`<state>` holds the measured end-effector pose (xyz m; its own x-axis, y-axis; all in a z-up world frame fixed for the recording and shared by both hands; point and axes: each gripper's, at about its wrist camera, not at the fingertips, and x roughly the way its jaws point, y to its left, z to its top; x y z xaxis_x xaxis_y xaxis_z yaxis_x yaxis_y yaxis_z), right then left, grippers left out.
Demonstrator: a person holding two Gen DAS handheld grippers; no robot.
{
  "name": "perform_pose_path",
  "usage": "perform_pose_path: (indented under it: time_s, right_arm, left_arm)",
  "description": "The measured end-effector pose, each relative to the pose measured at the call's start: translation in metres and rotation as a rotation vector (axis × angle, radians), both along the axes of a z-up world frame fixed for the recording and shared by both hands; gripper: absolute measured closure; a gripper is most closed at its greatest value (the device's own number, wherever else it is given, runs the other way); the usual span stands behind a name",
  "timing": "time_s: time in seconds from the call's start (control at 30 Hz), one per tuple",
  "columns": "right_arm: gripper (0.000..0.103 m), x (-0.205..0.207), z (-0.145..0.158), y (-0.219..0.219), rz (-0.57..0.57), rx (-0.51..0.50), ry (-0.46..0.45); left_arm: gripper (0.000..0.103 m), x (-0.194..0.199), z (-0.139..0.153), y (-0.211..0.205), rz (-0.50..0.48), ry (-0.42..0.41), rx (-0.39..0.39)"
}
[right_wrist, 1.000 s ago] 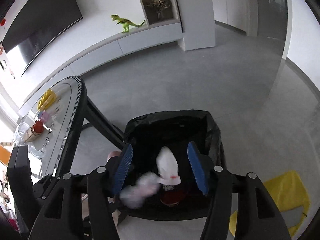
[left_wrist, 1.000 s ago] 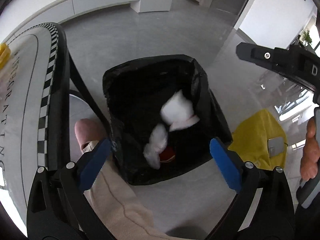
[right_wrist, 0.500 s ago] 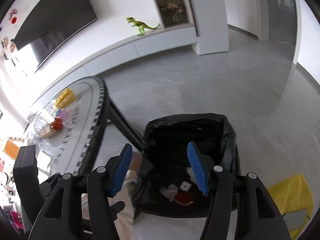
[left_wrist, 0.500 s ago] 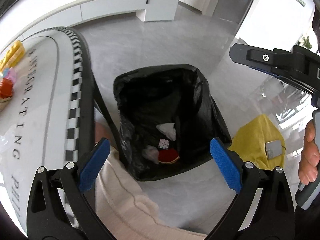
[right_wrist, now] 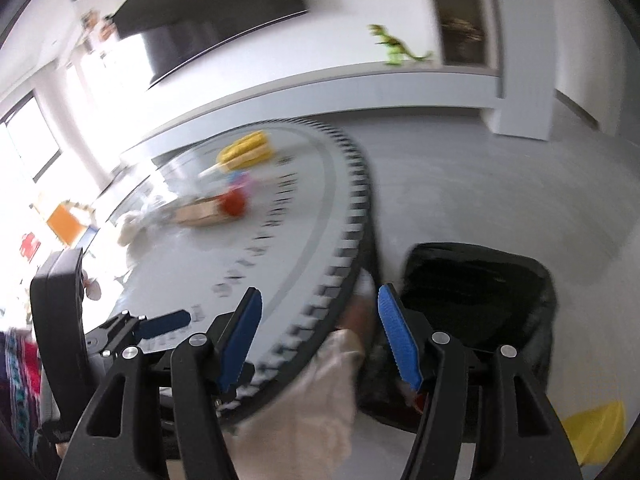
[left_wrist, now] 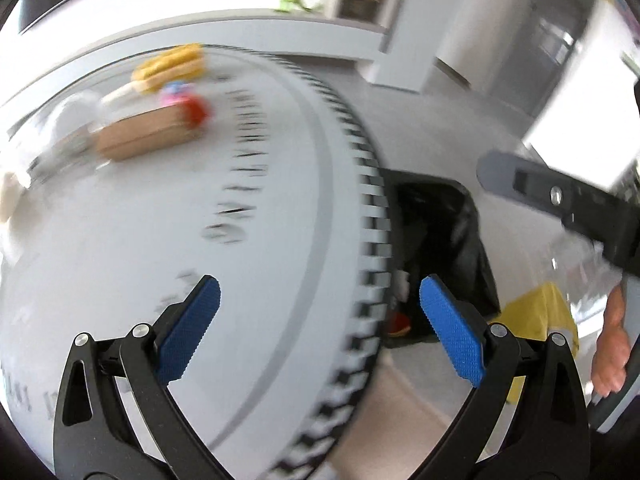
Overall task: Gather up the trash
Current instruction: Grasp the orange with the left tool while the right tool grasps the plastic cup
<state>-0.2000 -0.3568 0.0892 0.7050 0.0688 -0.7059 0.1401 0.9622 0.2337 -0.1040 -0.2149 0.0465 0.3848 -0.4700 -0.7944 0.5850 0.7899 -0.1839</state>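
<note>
Both views are motion-blurred. My left gripper (left_wrist: 320, 312) is open and empty over the near edge of the round white table (left_wrist: 280, 240). My right gripper (right_wrist: 320, 336) is open and empty above the table rim (right_wrist: 344, 248). The black trash bag (right_wrist: 480, 300) stands on the floor right of the table, also in the left wrist view (left_wrist: 452, 248), with white and red trash (left_wrist: 398, 322) inside. On the far side of the table lie a tan box (left_wrist: 144, 138), a red item (left_wrist: 196, 110), a pink item (left_wrist: 176, 94) and a yellow object (left_wrist: 172, 66); they also show in the right wrist view (right_wrist: 224, 204).
A yellow cloth (left_wrist: 540, 316) lies on the grey floor right of the bag. My beige-clad leg (right_wrist: 320, 400) is below the table edge. A green dinosaur toy (right_wrist: 394, 46) stands on the white wall shelf. Clear wrapping (right_wrist: 156, 204) lies at the table's left.
Both grippers have swung left from above the trash bag to over the table. The white trash that was falling now lies in the bag. Both stay open.
</note>
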Motion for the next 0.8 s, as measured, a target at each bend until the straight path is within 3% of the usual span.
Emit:
perform_pose_path:
  time_s: [0.43, 0.8]
  right_arm:
    - [0.041, 0.079, 0.006, 0.166, 0.380, -0.018, -0.001]
    - [0.041, 0.131, -0.007, 0.281, 0.620, -0.027, 0.007]
  left_arm:
    - [0.006, 0.034, 0.008, 0.170, 0.358, -0.035, -0.014]
    - [0.006, 0.043, 0.000, 0.289, 0.614, -0.025, -0.004]
